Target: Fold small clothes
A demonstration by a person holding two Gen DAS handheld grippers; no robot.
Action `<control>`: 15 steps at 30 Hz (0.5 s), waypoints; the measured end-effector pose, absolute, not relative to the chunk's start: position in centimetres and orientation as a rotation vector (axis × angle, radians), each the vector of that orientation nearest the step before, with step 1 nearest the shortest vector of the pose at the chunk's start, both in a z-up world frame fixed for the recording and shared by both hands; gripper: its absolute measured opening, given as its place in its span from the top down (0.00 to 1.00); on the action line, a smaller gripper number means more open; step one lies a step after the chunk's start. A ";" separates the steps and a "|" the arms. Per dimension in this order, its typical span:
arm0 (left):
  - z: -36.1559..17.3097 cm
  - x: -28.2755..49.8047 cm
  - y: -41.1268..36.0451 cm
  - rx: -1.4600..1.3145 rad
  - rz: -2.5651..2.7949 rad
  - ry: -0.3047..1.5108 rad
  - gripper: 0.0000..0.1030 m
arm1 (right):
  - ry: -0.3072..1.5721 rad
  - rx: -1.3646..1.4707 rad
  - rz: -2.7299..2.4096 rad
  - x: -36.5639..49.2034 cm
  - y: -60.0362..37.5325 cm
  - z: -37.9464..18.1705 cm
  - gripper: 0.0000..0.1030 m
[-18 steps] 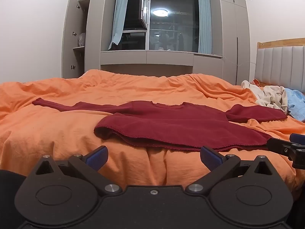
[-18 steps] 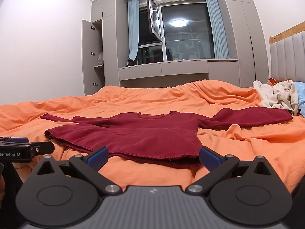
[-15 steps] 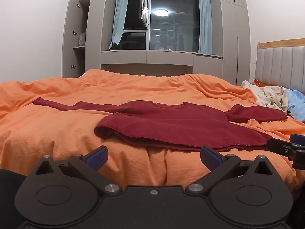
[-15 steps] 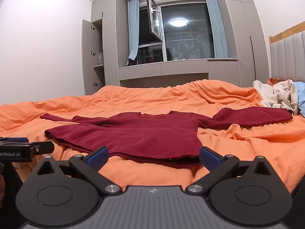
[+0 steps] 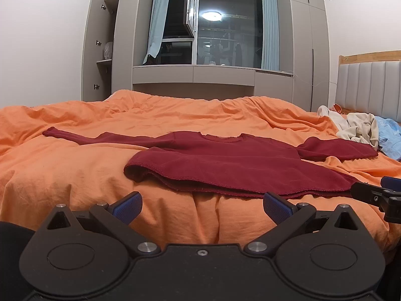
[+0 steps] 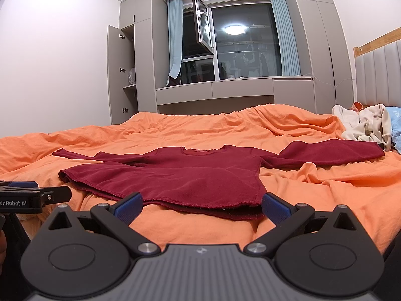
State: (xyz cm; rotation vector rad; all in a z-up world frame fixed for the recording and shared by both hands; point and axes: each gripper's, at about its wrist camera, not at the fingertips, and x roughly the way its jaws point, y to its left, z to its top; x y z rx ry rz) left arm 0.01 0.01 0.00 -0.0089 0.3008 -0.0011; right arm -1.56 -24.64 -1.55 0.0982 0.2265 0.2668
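A dark red long-sleeved top (image 5: pixel 225 160) lies flat on the orange bedcover (image 5: pixel 75 175), neck away from me and both sleeves spread sideways; it also shows in the right wrist view (image 6: pixel 190 175). My left gripper (image 5: pixel 201 207) is open and empty, just short of the hem, left of its middle. My right gripper (image 6: pixel 200 207) is open and empty, close to the hem's right part. The right gripper's tip shows at the right edge of the left wrist view (image 5: pixel 376 195). The left gripper shows at the left edge of the right wrist view (image 6: pixel 35 197).
A heap of cream clothes (image 5: pixel 356 128) and a light blue garment (image 5: pixel 391 138) lie at the far right by the padded headboard (image 5: pixel 368 87). Grey wardrobes and a window (image 5: pixel 225 30) stand beyond the bed. The bedcover is wrinkled.
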 end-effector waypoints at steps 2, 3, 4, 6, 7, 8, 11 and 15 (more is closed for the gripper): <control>0.0 0.0 0.0 -0.009 -0.001 0.301 0.01 | 0.227 0.099 0.267 -1.6 -24.6 -1.6 0.00; 0.0 0.0 0.0 -0.009 -0.001 0.300 0.01 | 0.228 0.099 0.267 -1.6 -24.6 -1.6 0.00; 0.0 0.0 0.0 -0.009 -0.001 0.301 0.00 | 0.228 0.099 0.268 -1.6 -24.6 -1.6 0.00; 0.0 0.0 0.0 -0.010 0.000 0.302 0.01 | 0.228 0.098 0.269 -1.6 -24.6 -1.6 0.00; 0.0 0.0 0.0 -0.010 0.000 0.302 0.01 | 0.228 0.098 0.269 -1.6 -24.6 -1.6 0.00; 0.0 0.0 0.0 -0.010 0.000 0.302 0.00 | 0.228 0.099 0.269 -1.6 -24.6 -1.6 0.00; 0.0 0.0 0.0 -0.011 -0.001 0.302 0.00 | 0.228 0.099 0.269 -1.7 -24.6 -1.6 0.00; 0.0 0.0 0.0 -0.011 -0.001 0.303 0.01 | 0.229 0.099 0.269 -1.7 -24.6 -1.5 0.00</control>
